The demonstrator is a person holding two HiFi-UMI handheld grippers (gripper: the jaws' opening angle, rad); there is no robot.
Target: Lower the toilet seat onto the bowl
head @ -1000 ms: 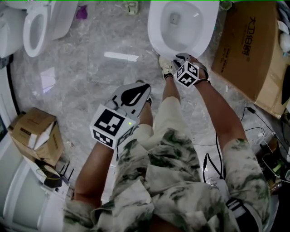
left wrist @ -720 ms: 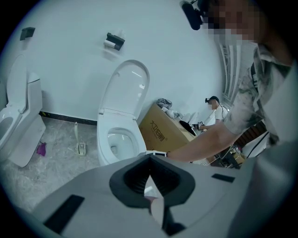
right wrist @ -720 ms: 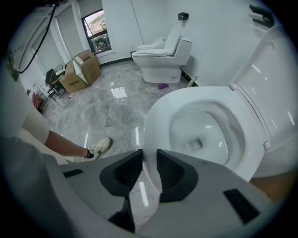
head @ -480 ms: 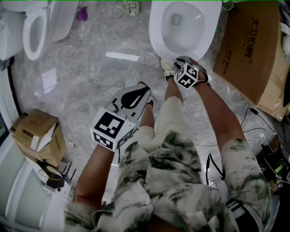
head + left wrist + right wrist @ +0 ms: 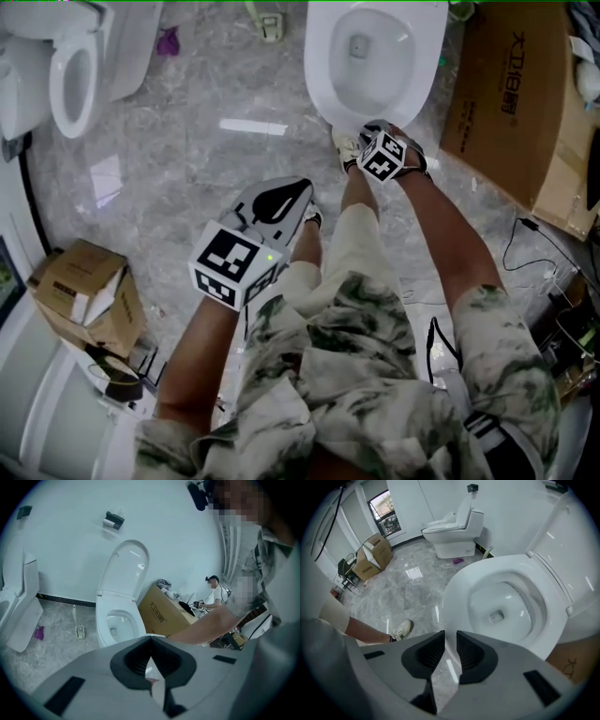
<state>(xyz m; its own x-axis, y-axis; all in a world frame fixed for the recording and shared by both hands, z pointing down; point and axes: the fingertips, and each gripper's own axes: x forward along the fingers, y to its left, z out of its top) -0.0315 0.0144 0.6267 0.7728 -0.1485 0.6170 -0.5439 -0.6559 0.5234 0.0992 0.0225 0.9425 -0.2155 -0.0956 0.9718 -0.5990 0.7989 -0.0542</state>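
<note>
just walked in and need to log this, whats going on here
A person stands facing a toilet bowl with a tool in each hand. The seat is upright, not yet lowered. The right tool hovers by the bowl's front rim, jaws slightly apart and empty. The left tool hangs back by the person's leg, jaws together, holding nothing.

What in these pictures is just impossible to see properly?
- Raised seat and lid: cut off by the head view's top edge. In the left gripper view they read as one white shape, so I cannot tell them apart.
- Purple thing on the floor: too small in every view to identify.
- Dark wall fitting: too small in the left gripper view to name.
</note>
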